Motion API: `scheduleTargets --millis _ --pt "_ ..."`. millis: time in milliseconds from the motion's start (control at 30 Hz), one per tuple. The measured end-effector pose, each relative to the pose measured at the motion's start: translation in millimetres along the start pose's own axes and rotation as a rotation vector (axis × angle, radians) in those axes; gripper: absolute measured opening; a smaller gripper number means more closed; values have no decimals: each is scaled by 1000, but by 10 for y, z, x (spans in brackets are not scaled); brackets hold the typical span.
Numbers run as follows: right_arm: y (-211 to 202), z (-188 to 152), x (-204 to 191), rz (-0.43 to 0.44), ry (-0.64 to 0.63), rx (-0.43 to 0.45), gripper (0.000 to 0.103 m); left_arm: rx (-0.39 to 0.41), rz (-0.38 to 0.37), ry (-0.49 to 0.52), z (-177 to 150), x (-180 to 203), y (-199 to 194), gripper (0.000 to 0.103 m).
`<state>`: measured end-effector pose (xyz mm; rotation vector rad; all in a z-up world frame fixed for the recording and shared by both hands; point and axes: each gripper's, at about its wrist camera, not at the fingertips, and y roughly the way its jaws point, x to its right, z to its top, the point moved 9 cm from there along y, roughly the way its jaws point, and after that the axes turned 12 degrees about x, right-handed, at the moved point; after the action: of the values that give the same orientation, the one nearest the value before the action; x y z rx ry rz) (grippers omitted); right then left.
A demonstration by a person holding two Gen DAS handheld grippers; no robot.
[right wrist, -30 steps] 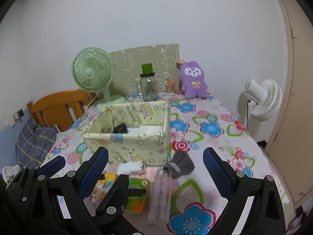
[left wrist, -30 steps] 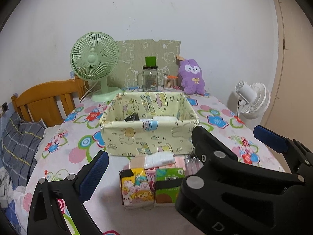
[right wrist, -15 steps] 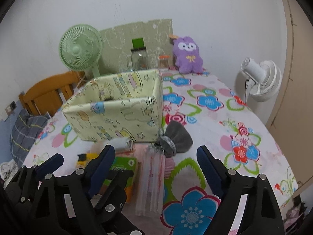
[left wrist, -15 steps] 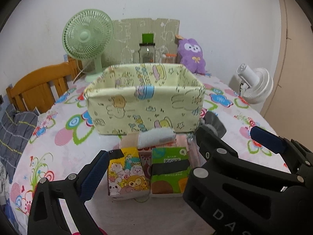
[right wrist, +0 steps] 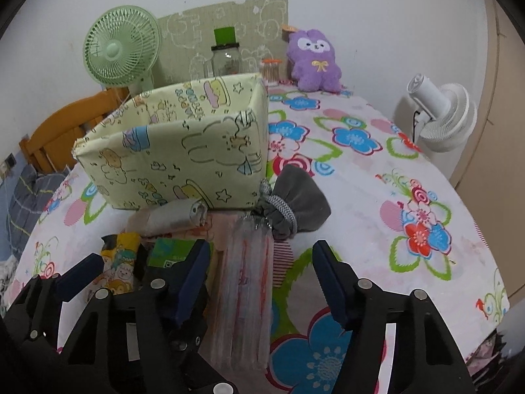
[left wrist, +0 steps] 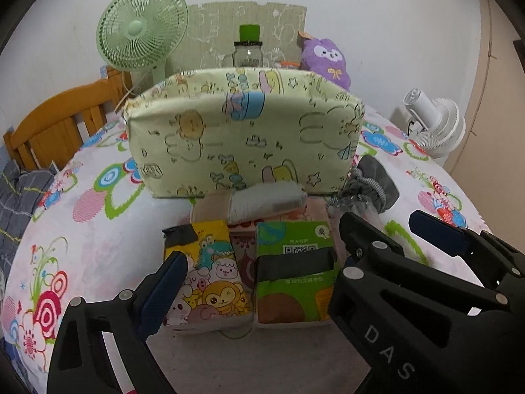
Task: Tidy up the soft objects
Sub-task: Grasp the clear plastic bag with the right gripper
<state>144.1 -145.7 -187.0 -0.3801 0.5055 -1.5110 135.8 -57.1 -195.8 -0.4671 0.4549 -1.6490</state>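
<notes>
Evidently little was done: both grippers stood spread and empty. Beneath the left gripper point(left wrist: 256, 282) lay the tissue packs point(left wrist: 210, 282); ahead of the right gripper point(right wrist: 261, 282) lay the clear packet point(right wrist: 246, 282) and grey pouch point(right wrist: 300, 202), all outside the fabric box point(left wrist: 242, 141) beyond.

Soft, even indoor light, faint shadows, sharp centre, heavy fisheye bending and black vignette at the edges.
</notes>
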Motion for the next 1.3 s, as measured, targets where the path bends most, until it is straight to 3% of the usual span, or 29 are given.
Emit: scheduleTargets --millis 33,233,300,333,367,533,1067,1300 --pt "23 -20 -3 -4 -4 -8 60 -7 2 1 -13 -6 21 97" --pt "118 -84 2 5 5 -25 54 -12 15 22 -42 5 60 97" --pt "126 -86 -6 13 4 -27 47 -11 14 21 -44 9 57 97" --pt "130 -86 -12 11 -1 -32 35 -9 15 22 -40 4 56 97" --pt "135 -91 -16 13 -3 -36 30 -11 15 24 -46 4 55 97" --pt "85 -71 -24 8 -9 -20 21 2 19 19 -19 -17 8 97" --pt "-201 121 -281 23 -29 74 19 24 104 -25 81 -351 -170 97" --pt "-167 141 -406 23 -40 72 19 8 118 -54 60 -499 -124 90"
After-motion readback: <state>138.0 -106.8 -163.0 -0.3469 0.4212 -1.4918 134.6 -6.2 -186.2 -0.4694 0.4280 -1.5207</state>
